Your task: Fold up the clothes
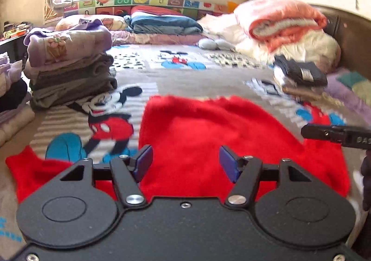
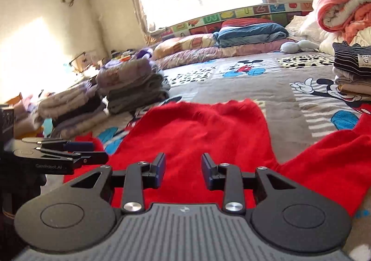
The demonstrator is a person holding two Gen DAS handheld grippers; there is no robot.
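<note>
Two grippers, both empty right now, hovering over the red sweater [image 1: 208,135] we've got spread flat on the cartoon-mouse bedspread [image 1: 185,80]. Our left gripper [image 1: 185,163] has its jaws spread wide with nothing between them, and our right gripper [image 2: 183,169] sits with a narrower gap, also clear of the fabric as far as we can see.

Sweater looks like a fuzzy knit, so we'd guess light, floppy, and stretchy. It'll sag and bunch the moment we lift it, no stiffness to lean on. One sleeve [image 2: 324,159] trails off to the right, the other [image 1: 30,168] pokes out on the left. Best bet for us is probably pinching at the sleeve ends or the shoulders, one gripper each side, and taking a decent bite so the knit doesn't slip out.

Folded stack [image 1: 69,75] is already sitting off to the left, another pile [image 2: 352,68] on the right.
</note>
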